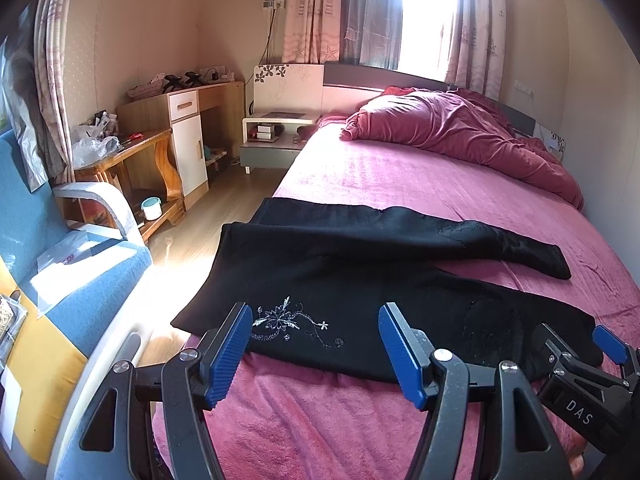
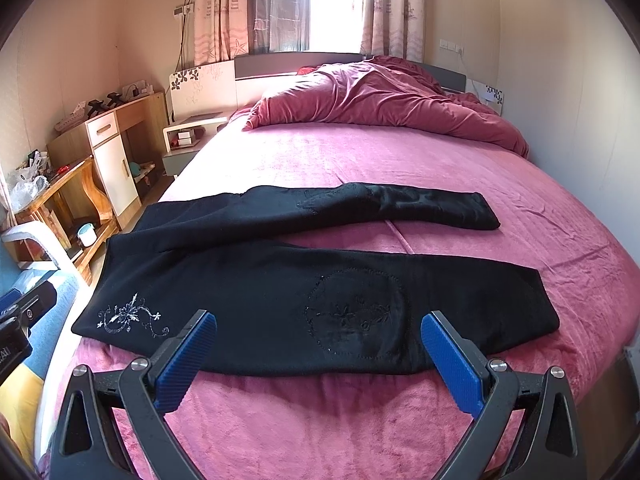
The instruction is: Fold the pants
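Black pants (image 1: 360, 264) lie flat across the pink bed (image 1: 400, 176). Their waist is at the left edge and the two legs spread apart toward the right. Silver flower embroidery (image 1: 280, 320) marks the near hip. My left gripper (image 1: 314, 320) is open, just in front of the pants' near edge by the embroidery, with nothing between its fingers. In the right wrist view the same pants (image 2: 260, 280) fill the middle. My right gripper (image 2: 320, 320) is open before the near leg's stitched knee patch (image 2: 356, 316). It also shows as the right gripper (image 1: 576, 340) at the lower right of the left wrist view.
A crumpled red duvet (image 1: 460, 128) lies at the head of the bed. Left of the bed are a wooden floor (image 1: 224, 208), a bedside cabinet (image 1: 276, 132), a wooden desk (image 1: 180, 120) and a blue chair (image 1: 80, 272). Bare pink sheet (image 2: 320, 420) lies under both grippers.
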`<action>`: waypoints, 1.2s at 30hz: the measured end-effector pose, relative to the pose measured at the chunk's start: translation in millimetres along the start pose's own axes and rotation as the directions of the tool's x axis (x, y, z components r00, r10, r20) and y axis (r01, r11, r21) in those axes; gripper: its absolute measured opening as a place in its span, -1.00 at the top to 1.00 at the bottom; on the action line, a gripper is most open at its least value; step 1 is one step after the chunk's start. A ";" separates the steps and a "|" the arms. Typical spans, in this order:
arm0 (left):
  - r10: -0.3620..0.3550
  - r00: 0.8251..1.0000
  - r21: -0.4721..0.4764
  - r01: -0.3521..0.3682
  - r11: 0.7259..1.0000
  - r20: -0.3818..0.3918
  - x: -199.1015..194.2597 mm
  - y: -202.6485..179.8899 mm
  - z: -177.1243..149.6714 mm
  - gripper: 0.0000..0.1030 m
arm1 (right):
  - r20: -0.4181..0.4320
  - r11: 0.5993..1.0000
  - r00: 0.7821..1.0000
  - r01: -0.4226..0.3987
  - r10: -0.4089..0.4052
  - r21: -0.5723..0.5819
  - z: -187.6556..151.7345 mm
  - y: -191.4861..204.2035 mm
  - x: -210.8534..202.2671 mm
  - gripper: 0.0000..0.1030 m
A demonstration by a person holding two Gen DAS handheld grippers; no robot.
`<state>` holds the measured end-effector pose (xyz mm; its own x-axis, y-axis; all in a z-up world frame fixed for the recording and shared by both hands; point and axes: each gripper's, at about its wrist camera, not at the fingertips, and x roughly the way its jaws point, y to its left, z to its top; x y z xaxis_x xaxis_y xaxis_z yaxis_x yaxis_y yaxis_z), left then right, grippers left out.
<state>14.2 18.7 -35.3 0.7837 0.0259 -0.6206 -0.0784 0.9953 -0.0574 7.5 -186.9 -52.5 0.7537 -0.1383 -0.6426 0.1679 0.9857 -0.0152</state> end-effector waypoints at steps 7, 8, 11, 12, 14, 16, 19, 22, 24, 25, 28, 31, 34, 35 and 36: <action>-0.008 0.999 -0.005 0.008 1.000 -0.037 8.4 0.5 -2.8 -0.31 | -0.036 1.000 0.999 0.006 -0.006 0.018 -5.1 -6.8 10.4 -0.99; -0.008 0.999 -0.004 0.008 1.000 -0.040 9.3 0.5 -3.0 -0.31 | -0.042 1.000 0.999 0.006 -0.005 0.022 -5.9 -8.2 12.2 -0.99; -0.015 0.998 -0.007 0.014 1.000 -0.058 14.0 0.5 -4.3 -0.31 | -0.057 0.999 0.998 -0.009 0.012 0.050 -8.5 -13.8 17.9 -0.99; -0.023 0.998 -0.009 0.022 1.000 -0.067 16.4 0.8 -4.6 -0.31 | -0.064 0.998 0.998 -0.016 0.020 0.059 -9.5 -16.6 20.4 -0.99; -0.053 0.995 -0.021 0.052 0.998 -0.082 20.5 3.0 -6.8 -0.31 | -0.081 0.995 0.996 -0.034 0.042 0.092 -12.6 -23.8 25.6 -0.99; -0.105 0.989 -0.044 0.101 0.994 -0.105 26.3 6.6 -8.4 -0.31 | -0.089 0.990 0.993 -0.068 0.080 0.127 -15.6 -32.5 29.9 -0.99; -0.218 0.964 -0.115 0.202 0.973 -0.155 43.6 17.2 -12.4 -0.32 | -0.104 0.977 0.985 -0.116 0.136 0.177 -21.0 -49.9 38.0 -0.99; -0.273 0.941 -0.206 0.232 0.951 -0.200 67.2 32.2 -15.6 -0.32 | -0.134 0.955 0.974 -0.141 0.181 0.261 -28.3 -79.7 47.7 -0.99; -0.300 0.924 -0.277 0.232 0.932 -0.236 84.7 47.2 -18.1 -0.32 | -0.157 0.934 0.966 -0.143 0.203 0.328 -35.0 -105.1 53.7 -0.99; -0.306 0.921 -0.310 0.225 0.924 -0.241 92.8 56.6 -19.8 -0.32 | -0.160 0.916 0.964 -0.140 0.214 0.377 -39.6 -121.5 56.6 -0.99; -0.292 0.917 -0.375 0.179 0.910 -0.272 115.4 84.2 -26.8 -0.50 | -0.179 0.854 0.964 -0.081 0.199 0.514 -56.1 -171.8 67.1 -0.99; -0.266 0.919 -0.431 0.123 0.894 -0.290 132.0 113.8 -36.1 -0.79 | -0.206 0.759 0.961 -0.008 0.186 0.651 -73.6 -221.9 81.5 -0.80; -0.267 0.912 -0.498 0.081 0.863 -0.313 148.6 141.3 -45.8 -0.79 | -0.225 0.702 0.963 0.057 0.149 0.709 -83.5 -254.3 95.0 -0.60; -0.266 0.908 -0.511 0.068 0.857 -0.324 154.0 148.3 -48.2 -0.79 | -0.227 0.677 0.962 0.066 0.152 0.733 -86.0 -264.2 101.5 -0.49; -0.259 0.904 -0.519 0.049 0.853 -0.339 159.0 154.3 -50.0 -0.76 | -0.236 0.658 0.959 0.079 0.154 0.749 -88.1 -271.5 108.4 -0.44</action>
<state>95.9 171.7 -181.9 0.5201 -0.2657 -0.8117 -0.3483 0.8018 -0.4856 -12.3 -460.9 -185.5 0.5986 0.0416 -0.8000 0.6461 0.5653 0.5129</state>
